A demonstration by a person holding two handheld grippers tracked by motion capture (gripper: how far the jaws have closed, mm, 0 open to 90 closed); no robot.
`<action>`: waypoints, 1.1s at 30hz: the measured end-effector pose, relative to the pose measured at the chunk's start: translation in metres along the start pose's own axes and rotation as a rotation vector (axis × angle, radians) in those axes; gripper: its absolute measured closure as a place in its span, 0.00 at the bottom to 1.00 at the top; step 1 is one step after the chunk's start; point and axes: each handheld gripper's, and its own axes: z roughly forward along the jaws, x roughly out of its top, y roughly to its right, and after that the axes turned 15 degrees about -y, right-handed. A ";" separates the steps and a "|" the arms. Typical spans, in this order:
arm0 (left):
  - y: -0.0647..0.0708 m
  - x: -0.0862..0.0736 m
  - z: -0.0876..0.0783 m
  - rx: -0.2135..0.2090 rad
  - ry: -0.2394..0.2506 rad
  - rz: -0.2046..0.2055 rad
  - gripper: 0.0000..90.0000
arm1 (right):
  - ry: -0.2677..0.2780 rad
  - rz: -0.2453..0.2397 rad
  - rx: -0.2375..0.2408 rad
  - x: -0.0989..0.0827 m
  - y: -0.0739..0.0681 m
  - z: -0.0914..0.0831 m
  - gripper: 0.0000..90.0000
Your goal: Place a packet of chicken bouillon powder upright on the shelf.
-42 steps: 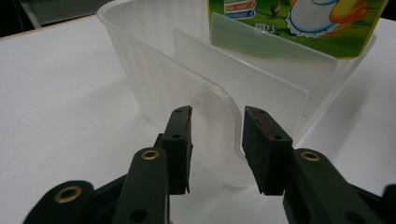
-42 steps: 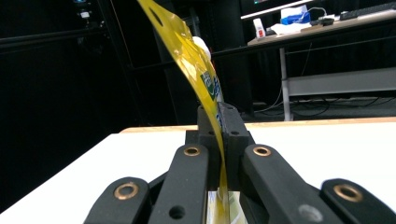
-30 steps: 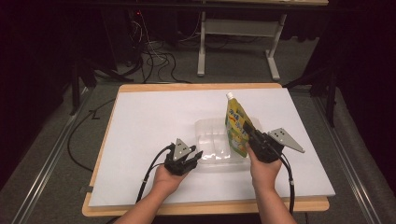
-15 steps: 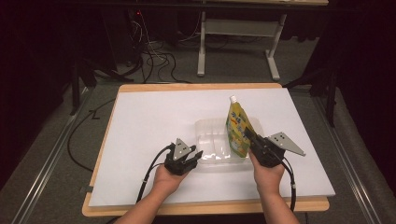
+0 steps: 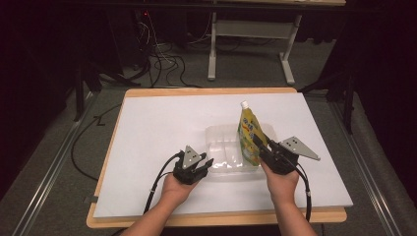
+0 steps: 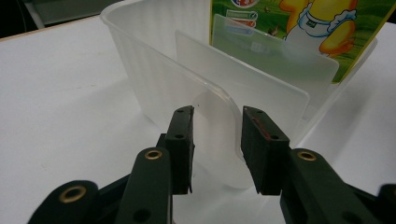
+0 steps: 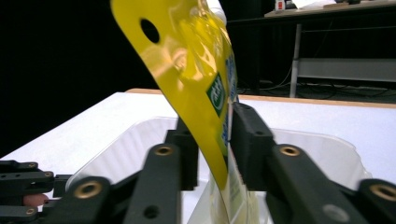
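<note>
A clear plastic container sits on the white table. A yellow spouted pouch stands upright in its right end. My left gripper is at the container's near left corner. In the left gripper view its jaws are shut on the container's rounded rim tab, with the pouch behind. My right gripper flanks the pouch. Its jaws have just been opening, and the pouch's edge stands loose between them.
The wooden table edge runs close under both hands. A grey plate juts right from the right gripper. Cables trail back from both grippers. A metal desk frame and floor cables lie beyond the table.
The pouch's top has dropped slightly and shifted a little right, so it stands lower in the container. Both hands have stayed almost in place.
</note>
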 end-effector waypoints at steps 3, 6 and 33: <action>0.000 0.000 0.000 0.002 0.001 0.003 0.73 | -0.007 -0.012 0.008 0.003 -0.001 -0.001 0.67; 0.000 0.000 0.000 0.004 0.004 0.000 0.73 | -0.023 -0.030 0.010 0.006 -0.003 -0.001 0.60; -0.009 -0.002 -0.033 -0.010 0.091 -0.019 0.53 | -0.053 -0.079 0.045 -0.010 0.011 -0.045 0.18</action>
